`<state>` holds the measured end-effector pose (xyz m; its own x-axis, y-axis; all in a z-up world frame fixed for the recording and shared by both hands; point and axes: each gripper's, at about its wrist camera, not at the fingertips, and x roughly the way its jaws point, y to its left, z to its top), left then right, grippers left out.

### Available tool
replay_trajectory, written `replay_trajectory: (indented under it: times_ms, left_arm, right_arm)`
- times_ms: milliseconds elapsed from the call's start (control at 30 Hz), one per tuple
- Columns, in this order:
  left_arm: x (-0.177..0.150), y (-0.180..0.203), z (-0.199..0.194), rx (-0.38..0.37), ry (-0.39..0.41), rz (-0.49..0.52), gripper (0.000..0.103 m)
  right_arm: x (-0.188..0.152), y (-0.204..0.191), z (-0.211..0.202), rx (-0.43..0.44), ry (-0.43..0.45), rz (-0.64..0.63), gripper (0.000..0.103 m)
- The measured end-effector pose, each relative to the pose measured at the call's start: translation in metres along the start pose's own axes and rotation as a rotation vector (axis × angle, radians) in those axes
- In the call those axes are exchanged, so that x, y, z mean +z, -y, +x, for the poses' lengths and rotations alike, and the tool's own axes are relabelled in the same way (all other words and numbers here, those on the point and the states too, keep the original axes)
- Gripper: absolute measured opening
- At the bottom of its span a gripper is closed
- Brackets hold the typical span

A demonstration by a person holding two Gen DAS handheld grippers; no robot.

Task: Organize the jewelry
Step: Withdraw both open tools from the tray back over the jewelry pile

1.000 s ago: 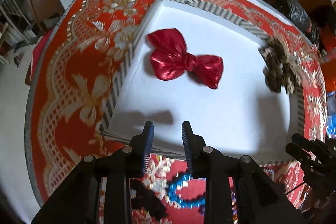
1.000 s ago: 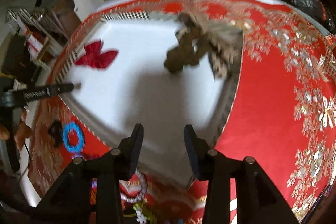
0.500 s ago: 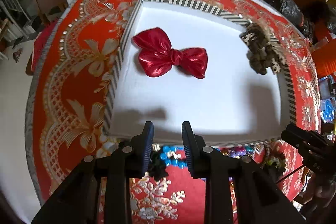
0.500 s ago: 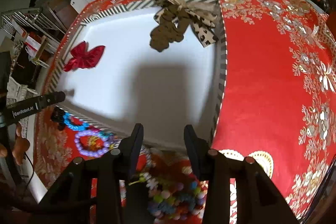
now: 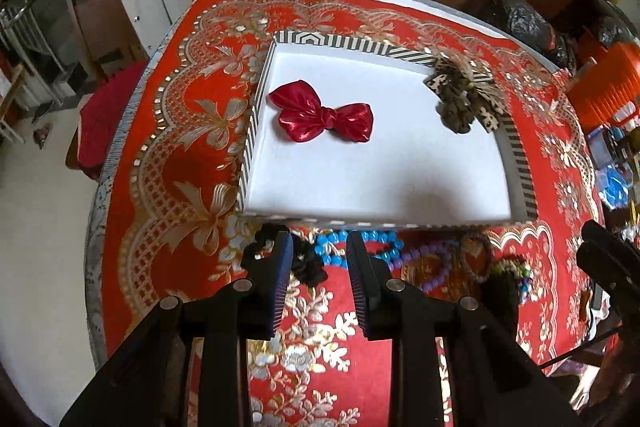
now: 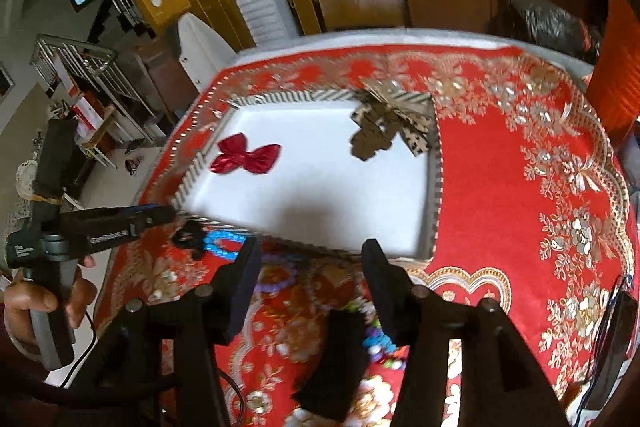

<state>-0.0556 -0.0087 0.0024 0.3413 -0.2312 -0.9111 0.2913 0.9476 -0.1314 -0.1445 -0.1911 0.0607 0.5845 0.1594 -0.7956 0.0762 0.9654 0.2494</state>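
Both the left claw (image 5: 318, 261) and the right claw (image 6: 310, 269) hang released over the bracelets (image 5: 432, 263) on the red surface (image 5: 168, 131). Just beyond them, the striped tray (image 5: 250, 135) holds a red bow (image 5: 322, 117) and a leopard bow (image 5: 466, 97), well apart.

Red bow (image 6: 246, 158) lies inside striped tray (image 6: 435, 195).

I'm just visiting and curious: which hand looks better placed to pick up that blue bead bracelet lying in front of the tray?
Probably the left. The left gripper is open with the blue bead bracelet right between its fingertips. The right gripper is open too, but sits over the purple bracelet, further from the blue one.
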Motion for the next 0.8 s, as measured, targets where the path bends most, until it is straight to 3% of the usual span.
replay_trajectory:
  times_ms: [800]
  left_arm:
    - [-0.030, -0.002, -0.044, 0.027, 0.094, 0.062, 0.014]
  right_arm:
    - [-0.034, -0.034, -0.025, -0.077, 0.055, -0.001, 0.061]
